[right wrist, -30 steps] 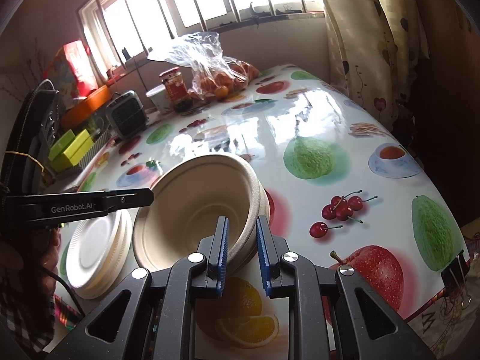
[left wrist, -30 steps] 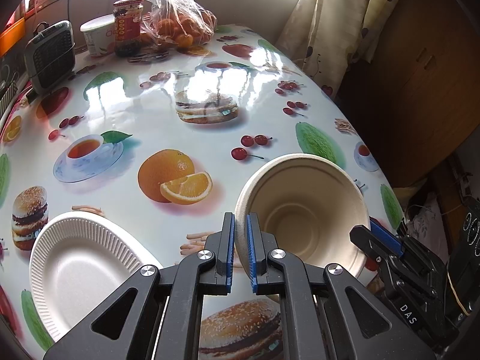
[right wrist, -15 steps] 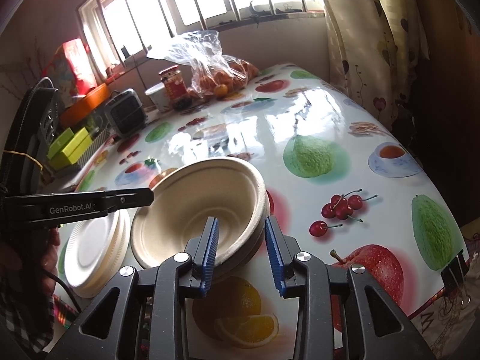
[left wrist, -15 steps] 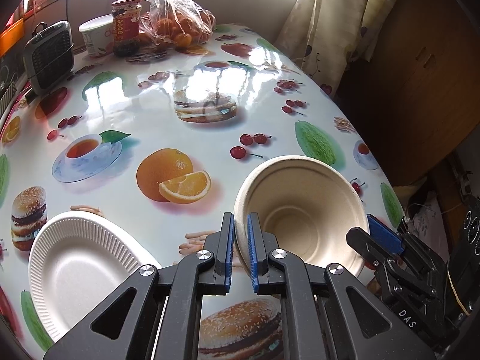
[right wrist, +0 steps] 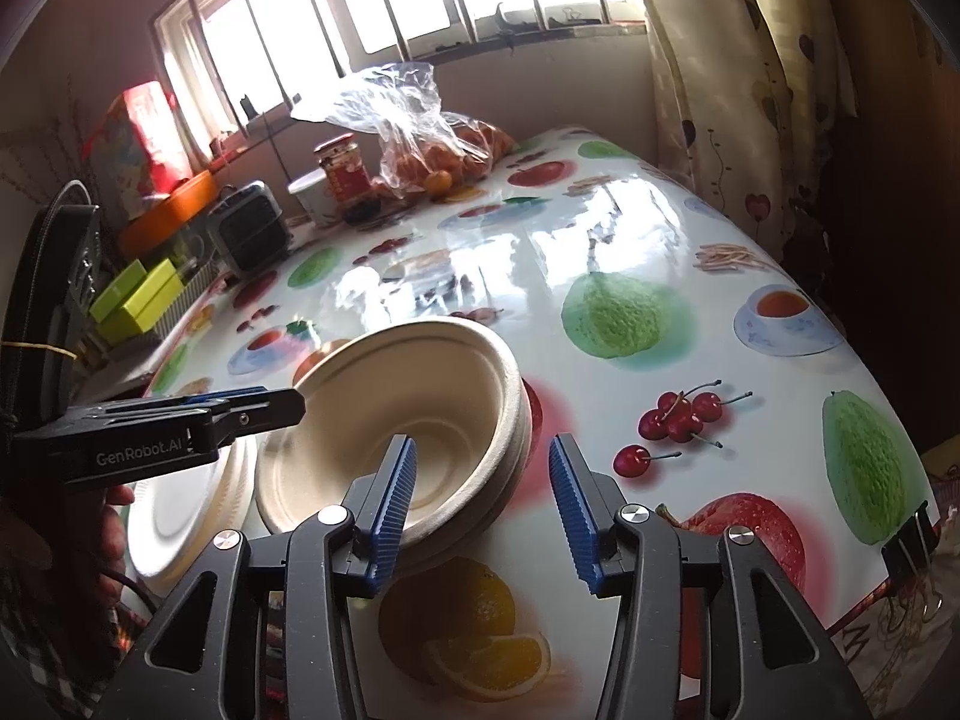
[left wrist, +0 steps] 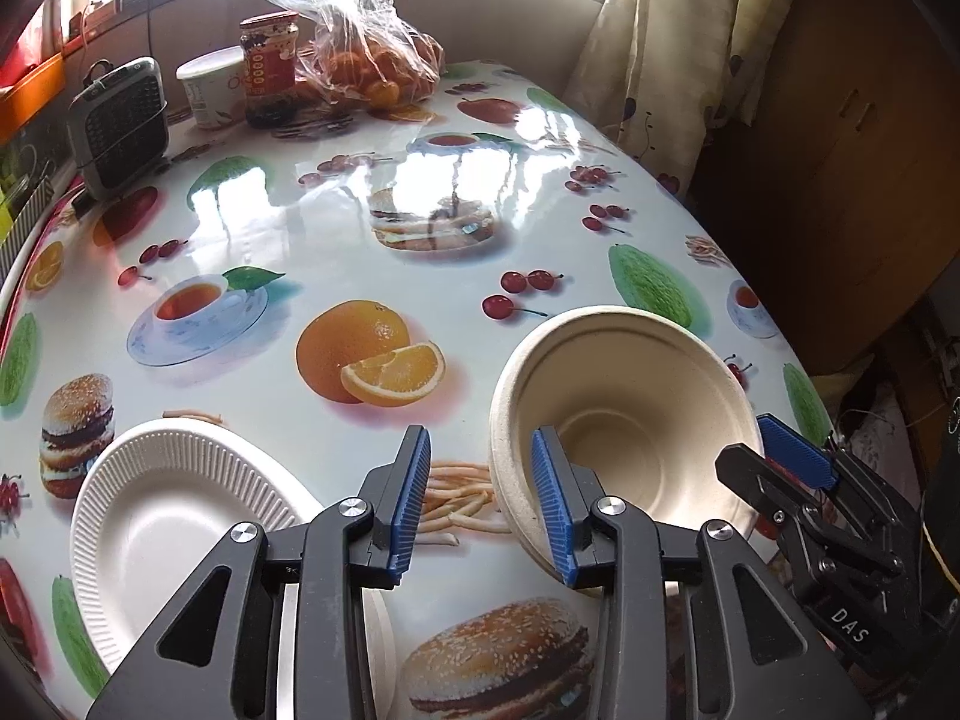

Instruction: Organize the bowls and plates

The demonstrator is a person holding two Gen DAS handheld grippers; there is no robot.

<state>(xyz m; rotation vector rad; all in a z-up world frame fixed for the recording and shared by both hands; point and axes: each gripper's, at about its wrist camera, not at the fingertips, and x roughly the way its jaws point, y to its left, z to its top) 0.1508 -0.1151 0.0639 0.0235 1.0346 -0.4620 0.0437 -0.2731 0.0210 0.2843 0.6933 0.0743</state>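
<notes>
Indoors, glossy fruit-print tablecloth (left wrist: pixel 372 222), barred window (right wrist: pixel 384 6), perhaps curtain (right wrist: pixel 738 78) beside.

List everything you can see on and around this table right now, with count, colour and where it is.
bowls: nested stack, count unclear, beige, near edge, between both grippers
plates: stack, white, left of bowls
bag of oranges: one, clear plastic, far end
jar: one, red label, beside bag
tub: one, white, left of jar
small heater: one, grey, far left
tablecloth: one, glossy food print
curtain: cream, right of window
left gripper: black, blue pads, open astride bowl rim
right gripper: same, open astride bowl rim
</notes>
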